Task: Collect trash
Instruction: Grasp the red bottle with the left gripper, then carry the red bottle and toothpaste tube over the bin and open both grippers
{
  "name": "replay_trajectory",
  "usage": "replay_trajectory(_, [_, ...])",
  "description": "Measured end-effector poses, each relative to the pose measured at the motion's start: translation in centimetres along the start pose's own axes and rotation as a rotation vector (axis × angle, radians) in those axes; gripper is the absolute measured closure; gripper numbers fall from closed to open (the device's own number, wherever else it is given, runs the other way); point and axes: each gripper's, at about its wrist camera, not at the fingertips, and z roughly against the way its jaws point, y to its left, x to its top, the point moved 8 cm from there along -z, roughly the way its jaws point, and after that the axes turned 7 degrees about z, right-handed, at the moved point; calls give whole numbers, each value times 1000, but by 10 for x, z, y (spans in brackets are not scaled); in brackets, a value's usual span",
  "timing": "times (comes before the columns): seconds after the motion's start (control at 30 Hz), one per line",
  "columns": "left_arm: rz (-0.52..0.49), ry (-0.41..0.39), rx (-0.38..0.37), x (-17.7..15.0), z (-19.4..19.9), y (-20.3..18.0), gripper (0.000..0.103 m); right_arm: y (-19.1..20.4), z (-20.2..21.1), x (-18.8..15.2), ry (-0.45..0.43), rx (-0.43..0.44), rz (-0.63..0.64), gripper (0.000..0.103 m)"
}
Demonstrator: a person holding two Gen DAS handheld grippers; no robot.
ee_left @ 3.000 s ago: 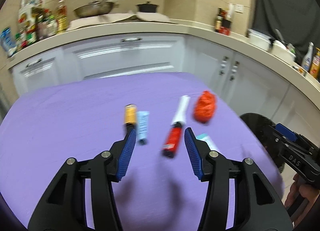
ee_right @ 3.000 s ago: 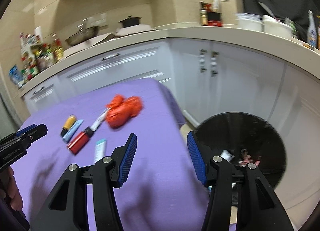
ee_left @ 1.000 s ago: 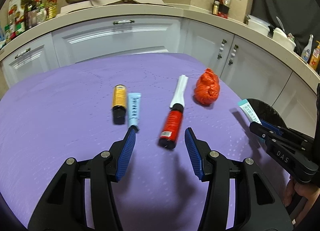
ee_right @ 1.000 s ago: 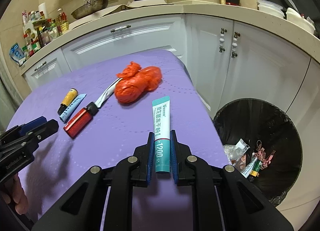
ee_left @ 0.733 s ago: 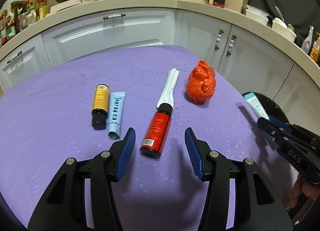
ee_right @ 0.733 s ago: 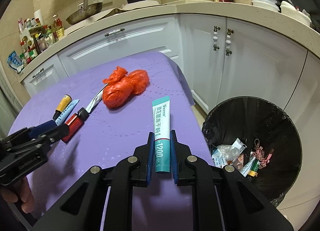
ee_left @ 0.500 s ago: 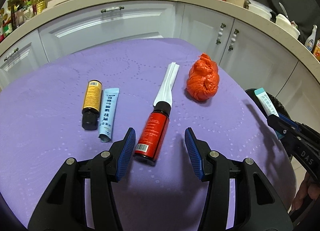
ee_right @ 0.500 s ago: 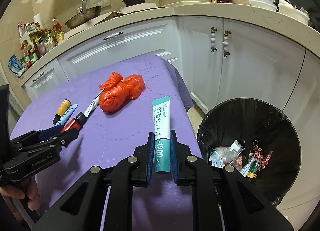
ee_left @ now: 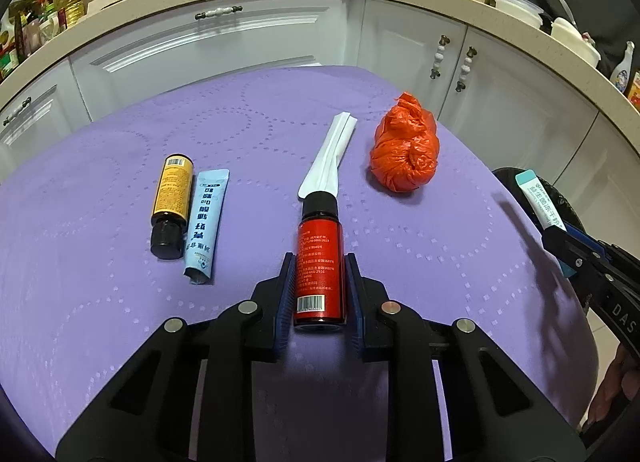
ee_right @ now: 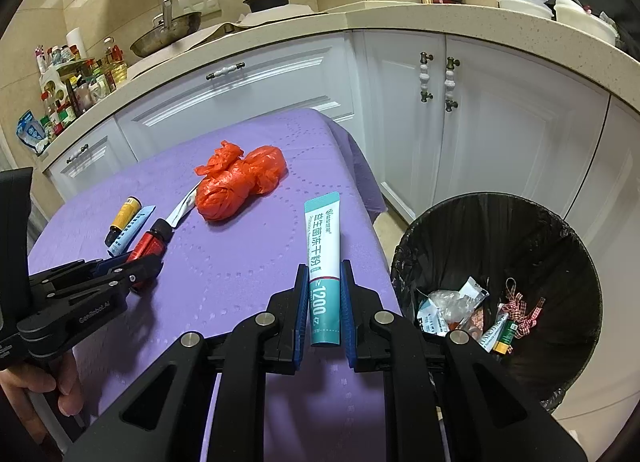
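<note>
Left wrist view: your left gripper (ee_left: 320, 286), open a second ago, is closing around the red plastic bottle (ee_left: 319, 258) on the purple cloth (ee_left: 100, 302); pickup begun. Your right gripper (ee_right: 324, 302) stays clamped on the teal-and-white tube (ee_right: 323, 262) beside the black bin (ee_right: 496, 222); drop pending.

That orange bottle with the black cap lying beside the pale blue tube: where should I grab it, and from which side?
Grip the orange bottle across its labelled body, probably from above, fingers straddling its width. It lies flat on the purple cloth, black cap nearest the left wrist camera. The pale blue tube lies very close alongside, so favour the far, barcode end, where the gap looks slightly wider.
</note>
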Motion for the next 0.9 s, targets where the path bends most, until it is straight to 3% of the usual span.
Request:
replay_trajectory(0.47, [-16, -72, 12, -14, 42, -1, 80, -3, 18, -6, -23, -26, 10, 87])
replay_trajectory(0.9, [-62, -138, -59, -16, 78, -37, 80, -21, 54, -10, -73, -88, -12, 87])
